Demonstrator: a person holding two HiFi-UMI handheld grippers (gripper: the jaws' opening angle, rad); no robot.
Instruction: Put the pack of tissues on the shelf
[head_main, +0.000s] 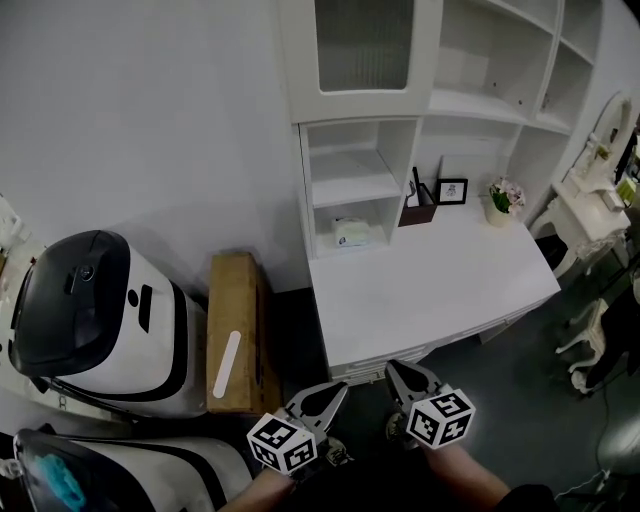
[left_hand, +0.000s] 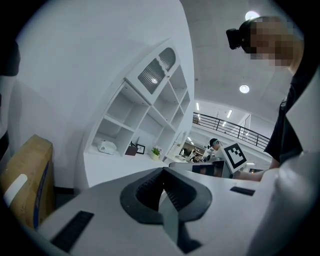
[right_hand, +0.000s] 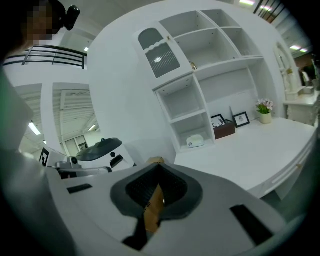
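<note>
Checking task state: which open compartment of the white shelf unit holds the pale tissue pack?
The lowest left compartment, directly left of the dark brown box: the pale tissue pack lies in that one only.

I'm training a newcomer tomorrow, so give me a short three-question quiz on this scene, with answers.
1. True or false: the pack of tissues already sits in a compartment of the shelf.
2. What stands on the desk to the right of the photo frame? A potted flowers; B a kettle; C a laptop.
3. Fill in: the left gripper and right gripper both have their jaws ____.
Key: 1 true, the lowest open one; 2 A; 3 shut, holding nothing.
</note>
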